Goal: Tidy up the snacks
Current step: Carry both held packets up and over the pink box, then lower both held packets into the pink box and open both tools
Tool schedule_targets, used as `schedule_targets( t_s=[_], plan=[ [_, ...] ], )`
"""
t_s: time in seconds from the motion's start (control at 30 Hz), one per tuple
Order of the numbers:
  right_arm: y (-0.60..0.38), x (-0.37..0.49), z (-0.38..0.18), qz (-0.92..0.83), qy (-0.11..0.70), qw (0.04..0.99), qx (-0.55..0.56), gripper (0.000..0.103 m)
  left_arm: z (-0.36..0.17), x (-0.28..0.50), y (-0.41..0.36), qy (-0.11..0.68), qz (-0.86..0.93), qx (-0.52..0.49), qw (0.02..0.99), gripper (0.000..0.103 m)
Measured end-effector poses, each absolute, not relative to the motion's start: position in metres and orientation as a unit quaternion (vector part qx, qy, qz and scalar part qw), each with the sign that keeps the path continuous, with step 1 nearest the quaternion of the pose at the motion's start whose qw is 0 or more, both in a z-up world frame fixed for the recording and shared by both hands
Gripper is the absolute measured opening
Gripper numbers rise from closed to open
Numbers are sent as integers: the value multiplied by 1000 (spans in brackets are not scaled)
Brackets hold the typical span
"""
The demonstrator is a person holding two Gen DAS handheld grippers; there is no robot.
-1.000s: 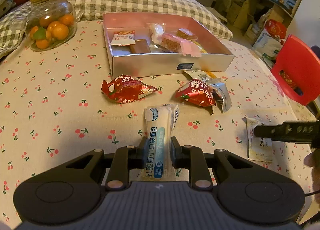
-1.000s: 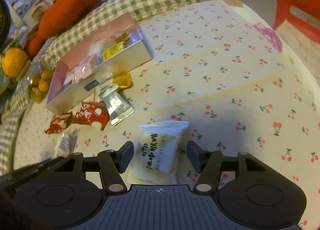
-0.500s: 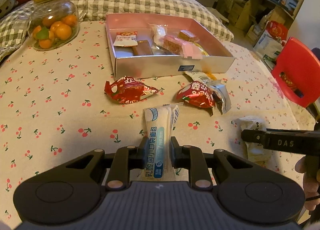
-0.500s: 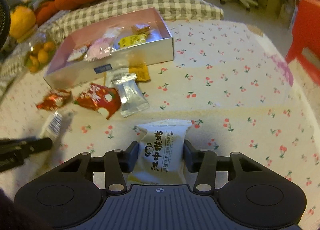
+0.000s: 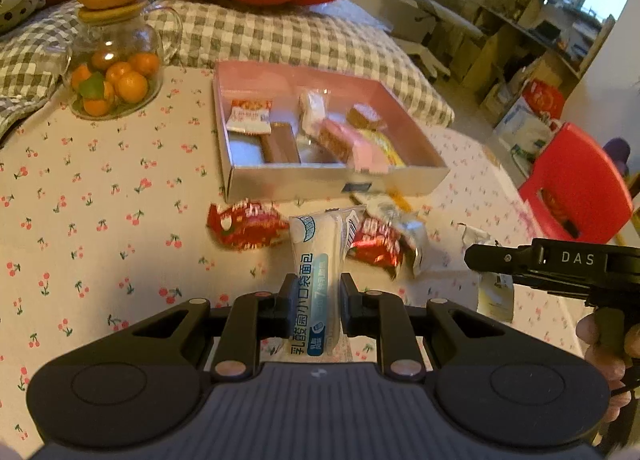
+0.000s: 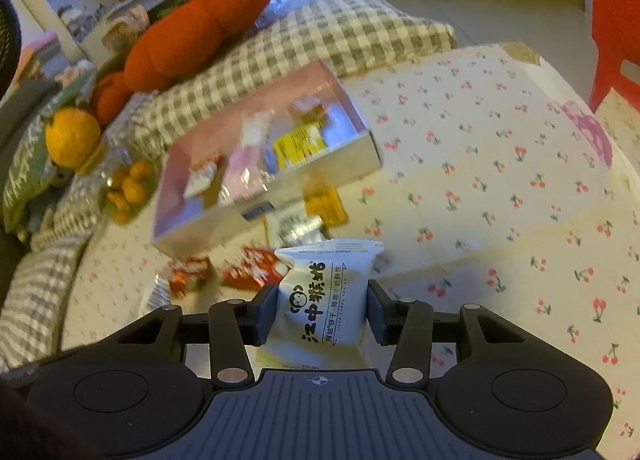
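Both grippers loaded, each with one snack, above the cherry-print surface (image 5: 100, 195).

Left gripper (image 5: 314, 302) is pinched tight on a slim white-and-blue packet (image 5: 316, 272), held upright. Right gripper (image 6: 322, 310) is clamped on a white biscuit packet (image 6: 326, 300). Ahead, near the surface's far edge, sits the pink box (image 5: 332, 183), with snacks inside; red wrappers (image 5: 246, 225) lie just before its front wall.

Each hand-held gripper (image 5: 314, 302) is matte black with silver screws; one side reads "DAS".
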State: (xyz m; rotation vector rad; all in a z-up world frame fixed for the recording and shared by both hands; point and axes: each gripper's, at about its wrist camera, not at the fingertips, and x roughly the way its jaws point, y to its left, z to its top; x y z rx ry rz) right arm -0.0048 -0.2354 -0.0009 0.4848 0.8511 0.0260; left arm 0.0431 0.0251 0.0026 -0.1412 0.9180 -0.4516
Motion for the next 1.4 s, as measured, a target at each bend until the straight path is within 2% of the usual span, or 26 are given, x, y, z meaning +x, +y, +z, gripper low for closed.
schedule_targets(
  t_s=[0.7,1.13,1.3,1.4],
  plan=[
    [-252,65,27,2,344,882,322,46,25,91,25,415,-187,-169,874,19],
    [-270,118,-7,4,318,882,349,46,18,120,18,411,-160,-194,877,18],
    [-272,124,-17,5,322,884,339,48,15,129,11,406,-155,-182,882,18],
    [-274,123,-17,8,320,884,341,63,13,136,8,405,-152,-176,884,18]
  ],
)
